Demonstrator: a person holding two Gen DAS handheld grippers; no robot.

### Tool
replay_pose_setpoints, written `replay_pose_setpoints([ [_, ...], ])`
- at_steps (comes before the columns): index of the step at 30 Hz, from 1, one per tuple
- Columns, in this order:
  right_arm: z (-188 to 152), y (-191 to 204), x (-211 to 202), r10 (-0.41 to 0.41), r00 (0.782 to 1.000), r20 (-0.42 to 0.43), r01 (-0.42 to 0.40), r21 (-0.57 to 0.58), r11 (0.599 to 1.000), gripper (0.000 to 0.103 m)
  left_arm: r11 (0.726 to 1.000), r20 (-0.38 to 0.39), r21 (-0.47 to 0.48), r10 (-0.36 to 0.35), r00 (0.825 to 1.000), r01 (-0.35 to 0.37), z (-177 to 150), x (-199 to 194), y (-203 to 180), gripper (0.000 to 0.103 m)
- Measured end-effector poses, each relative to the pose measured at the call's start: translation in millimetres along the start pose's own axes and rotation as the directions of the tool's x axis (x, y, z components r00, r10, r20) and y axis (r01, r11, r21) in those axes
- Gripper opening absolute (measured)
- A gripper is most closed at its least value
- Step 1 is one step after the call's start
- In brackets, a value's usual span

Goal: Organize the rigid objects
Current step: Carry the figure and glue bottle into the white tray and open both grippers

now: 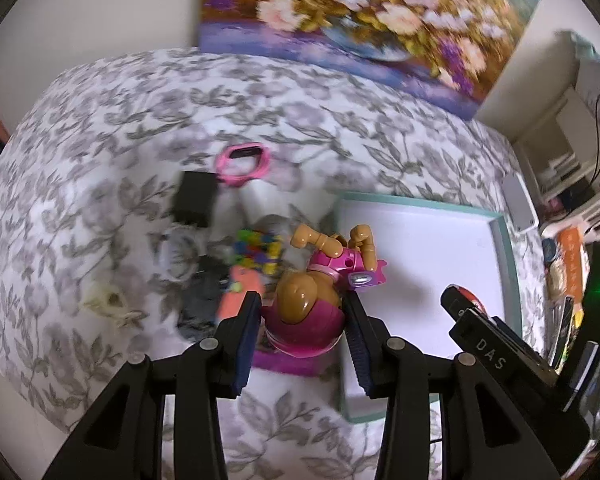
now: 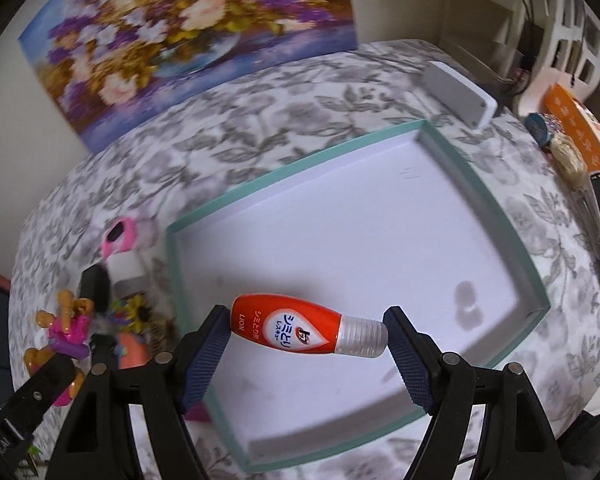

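My left gripper [image 1: 302, 316] is shut on a pink and tan toy dog figure [image 1: 312, 304], held above the bed at the left edge of the shallow teal-rimmed white tray [image 1: 504, 264]. My right gripper [image 2: 306, 326] is shut on a red bottle with a silver cap [image 2: 300, 326], held lengthwise between the pads above the tray's white floor [image 2: 532, 264]. The toy dog also shows at the left of the right wrist view [image 2: 66, 330]. The right gripper's tip shows over the tray in the left wrist view [image 1: 460, 300].
On the floral bedspread left of the tray lie a pink ring-shaped case [image 1: 242, 164], a black box [image 1: 194, 198], a multicoloured toy [image 1: 256, 250], an orange item [image 1: 236, 296] and a pale small figure [image 1: 108, 304]. A flower painting [image 1: 360, 20] leans at the back. A grey box [image 2: 458, 94] lies behind the tray.
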State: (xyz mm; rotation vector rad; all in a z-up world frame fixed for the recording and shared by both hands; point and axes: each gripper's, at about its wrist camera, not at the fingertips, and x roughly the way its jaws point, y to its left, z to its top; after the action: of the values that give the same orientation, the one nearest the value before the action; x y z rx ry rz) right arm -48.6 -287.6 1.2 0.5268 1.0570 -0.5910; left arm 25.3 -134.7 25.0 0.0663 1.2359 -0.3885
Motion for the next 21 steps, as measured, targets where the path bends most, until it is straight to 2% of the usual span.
replay_pose_setpoints([
  [9,24.1,-38.6,17.2,-0.05,0.999,-0.015,0.051,0.053,0.997,0.08,0.999,-0.072,0.041,0.019,0.997,-0.016,12.9,46.6,-42.8,0.043],
  [15,39.3,-55.3,30.4,-0.101,0.995,-0.021,0.102,0.05,0.994,0.08,0.998,-0.07,0.064,0.02,0.997,-0.015,22.3,63.9,-61.0,0.043],
  [21,51.4,-63.7,42.7,-0.112,0.993,-0.033,0.114,0.054,0.992,0.08,0.995,-0.061,0.101,0.026,0.998,-0.02,28.8,80.7,-78.8,0.043],
])
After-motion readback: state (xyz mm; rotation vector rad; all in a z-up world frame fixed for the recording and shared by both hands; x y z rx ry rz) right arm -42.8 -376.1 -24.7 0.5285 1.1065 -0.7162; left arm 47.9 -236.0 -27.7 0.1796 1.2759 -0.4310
